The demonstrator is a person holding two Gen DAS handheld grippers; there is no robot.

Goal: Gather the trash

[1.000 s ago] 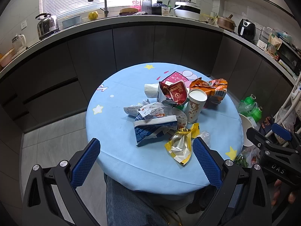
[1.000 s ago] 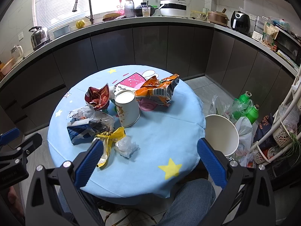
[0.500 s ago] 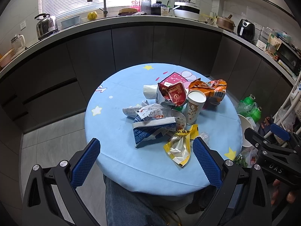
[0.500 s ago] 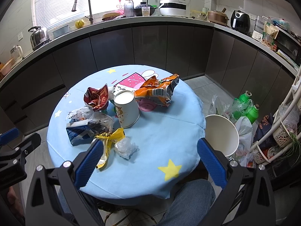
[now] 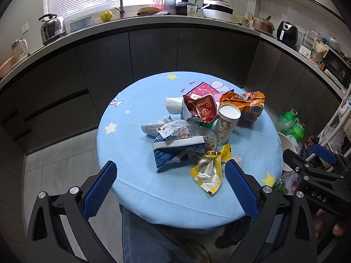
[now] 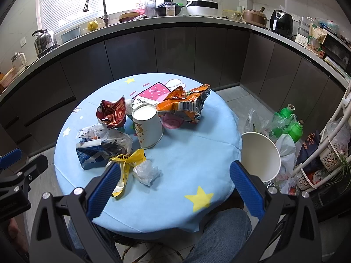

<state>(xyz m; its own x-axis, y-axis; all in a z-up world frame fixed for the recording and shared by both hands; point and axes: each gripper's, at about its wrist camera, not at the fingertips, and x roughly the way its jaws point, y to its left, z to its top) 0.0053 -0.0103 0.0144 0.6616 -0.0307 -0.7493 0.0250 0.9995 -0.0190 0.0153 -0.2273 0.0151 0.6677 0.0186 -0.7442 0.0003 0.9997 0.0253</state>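
A pile of trash lies on the round blue table (image 5: 136, 175): a yellow wrapper (image 5: 210, 168), a blue-and-white bag (image 5: 175, 153), a red wrapper (image 5: 200, 108), an orange chip bag (image 5: 245, 103), an upturned paper cup (image 5: 227, 125) and a clear plastic wad (image 6: 146, 171). A white bin (image 6: 261, 155) stands on the floor right of the table. My left gripper (image 5: 170, 188) is open and empty above the table's near edge. My right gripper (image 6: 175, 188) is open and empty, above the near edge by the plastic wad.
Dark cabinets and a cluttered counter (image 5: 153, 19) curve behind the table. Green bottles (image 6: 291, 120) and bags sit on the floor at the right by a white rack (image 6: 337, 131). The person's jeans-clad leg (image 6: 219, 236) shows under the table.
Both grippers stay open. The views have shifted only slightly; the table sits a little lower and left in the left wrist view.
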